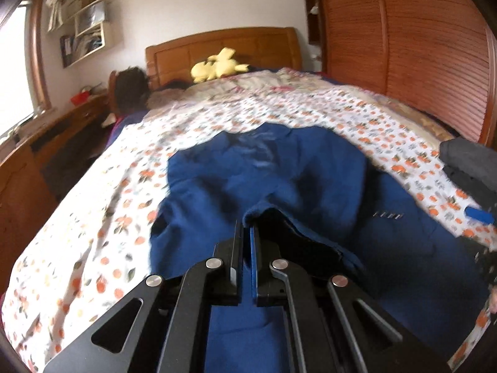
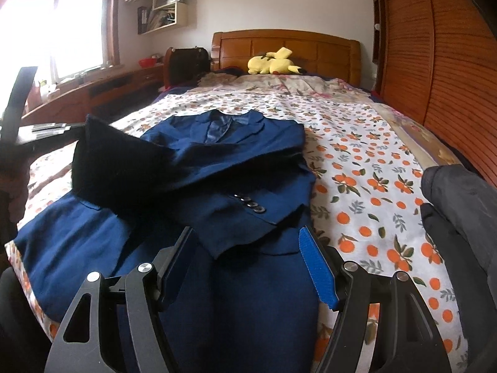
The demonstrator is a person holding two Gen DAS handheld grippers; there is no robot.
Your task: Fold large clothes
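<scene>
Jacket: navy blazer [image 2: 223, 168] lies face up along the bed [image 2: 366, 168], collar toward the headboard [image 2: 310, 46], hem toward the cameras. Flat on the mattress, likely because the bed gives room for a garment this large.

Left hand-held gripper: [image 1: 247, 230] jaws together, pinched on a navy cloth edge [image 1: 264, 213]. The right-wrist view shows a flap of the jacket [image 2: 118, 168] raised off the bed on the left side, its underside in shadow; it reads as the left side or sleeve being lifted so it can be laid across the chest.

Right hand-held gripper: [image 2: 248, 248] fingers apart, nothing between them, hovering low over the hem end. Probably waiting there to steady or smooth the lower cloth while the other side crosses.

Right sleeve: already lies folded over the front, cuff buttons [image 2: 250, 203] showing near the middle. So one side looks done, the other in hand.

Stage: judged mid-fold, side panels first, lengthwise fold not yet made.

Risk: a thin edge grip on heavy cloth may slip or drag the whole jacket askew.

Dark bundle: grey-black clothing [image 2: 459, 205] on the bed's right edge, apart from the jacket; perhaps done or waiting.

Plush: yellow toy [image 2: 273, 62] by the headboard, well clear.
</scene>
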